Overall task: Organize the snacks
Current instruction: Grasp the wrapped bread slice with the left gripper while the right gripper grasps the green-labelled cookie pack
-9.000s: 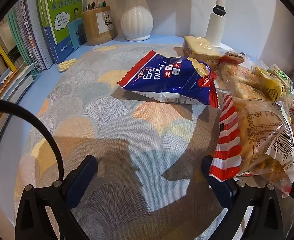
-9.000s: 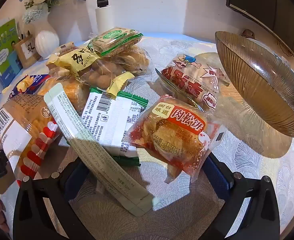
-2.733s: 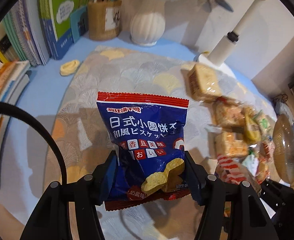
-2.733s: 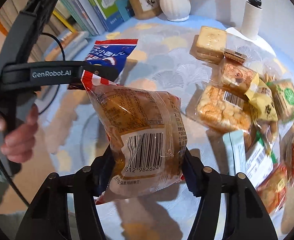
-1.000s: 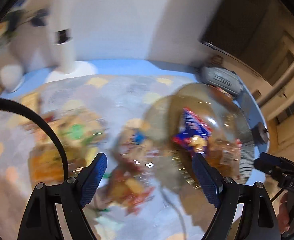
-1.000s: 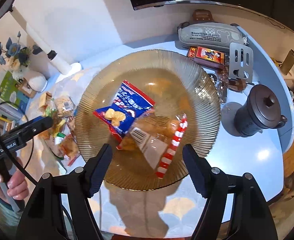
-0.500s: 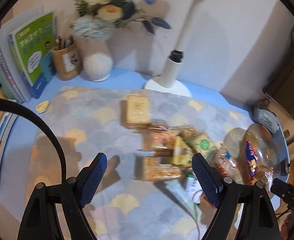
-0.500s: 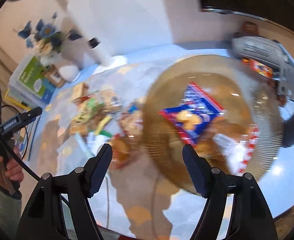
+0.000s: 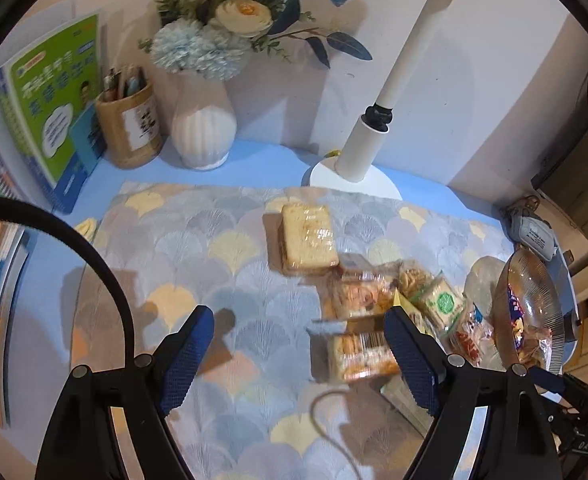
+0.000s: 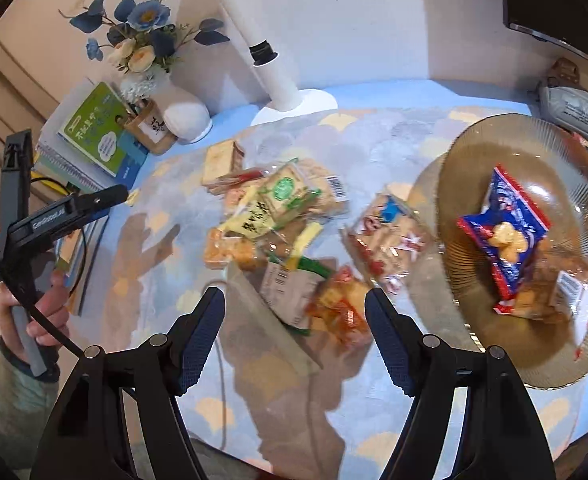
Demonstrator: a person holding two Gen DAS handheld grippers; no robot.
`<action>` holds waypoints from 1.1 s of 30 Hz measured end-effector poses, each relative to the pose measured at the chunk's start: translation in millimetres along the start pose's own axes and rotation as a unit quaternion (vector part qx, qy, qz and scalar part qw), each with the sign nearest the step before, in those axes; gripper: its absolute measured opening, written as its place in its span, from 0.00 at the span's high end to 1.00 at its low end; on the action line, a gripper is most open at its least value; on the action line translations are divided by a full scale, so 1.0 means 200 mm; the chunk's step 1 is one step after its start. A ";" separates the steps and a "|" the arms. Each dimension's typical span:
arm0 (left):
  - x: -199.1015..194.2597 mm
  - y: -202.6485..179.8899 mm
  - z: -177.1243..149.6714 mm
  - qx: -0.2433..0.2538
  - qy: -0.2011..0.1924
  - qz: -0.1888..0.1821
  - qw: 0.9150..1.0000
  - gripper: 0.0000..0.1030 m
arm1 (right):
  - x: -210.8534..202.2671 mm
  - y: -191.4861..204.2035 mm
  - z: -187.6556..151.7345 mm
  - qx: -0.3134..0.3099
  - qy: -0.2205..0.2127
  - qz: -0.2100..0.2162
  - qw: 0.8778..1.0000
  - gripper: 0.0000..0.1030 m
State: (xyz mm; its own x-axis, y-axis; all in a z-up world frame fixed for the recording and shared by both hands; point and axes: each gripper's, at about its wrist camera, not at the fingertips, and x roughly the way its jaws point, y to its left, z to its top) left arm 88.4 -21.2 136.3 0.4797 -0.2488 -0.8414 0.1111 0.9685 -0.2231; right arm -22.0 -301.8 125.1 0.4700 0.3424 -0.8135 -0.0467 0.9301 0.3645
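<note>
A ribbed amber glass bowl (image 10: 474, 168) stands at the right of the table. It holds a blue biscuit bag (image 10: 506, 232) and a red-striped clear bag (image 10: 566, 284). It also shows in the left wrist view (image 9: 534, 280). Several snack packs (image 10: 281, 216) lie in a heap on the patterned mat, among them a pale cracker block (image 9: 308, 238) and a green-labelled pack (image 9: 440, 304). My left gripper (image 9: 300, 348) is open and empty above the mat. My right gripper (image 10: 296, 328) is open and empty above the heap.
A white vase with flowers (image 9: 203, 136), a wooden pen holder (image 9: 127, 128) and books (image 9: 49, 104) stand at the back left. A white lamp base (image 9: 350, 172) stands at the back. A grey pouch (image 10: 578, 114) lies behind the bowl.
Both grippers have swung away from the bowl toward the snack heap. The blue bag and the striped bag stay in the bowl. Both grippers stay open.
</note>
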 end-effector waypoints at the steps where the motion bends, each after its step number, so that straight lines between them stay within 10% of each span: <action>1: 0.02 0.00 0.02 0.003 0.003 -0.004 1.000 0.18 | 0.01 0.01 0.02 0.004 0.000 0.002 1.000 0.30; 24: 0.88 -0.05 0.32 -0.001 0.118 -0.025 0.993 0.18 | 0.63 0.07 0.42 -0.103 0.107 -0.065 0.987 0.31; 33: 0.92 -0.04 0.29 0.011 0.111 -0.015 0.994 0.41 | 0.69 0.08 0.43 -0.139 0.110 -0.083 0.981 0.58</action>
State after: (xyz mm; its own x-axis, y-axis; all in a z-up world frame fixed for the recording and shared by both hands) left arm 226.3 -74.5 12.8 0.2717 -0.2711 -0.9234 0.1423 0.9603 -0.2401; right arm 117.4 -249.9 56.8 0.2919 0.1753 -0.9402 -0.2392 0.9652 0.1056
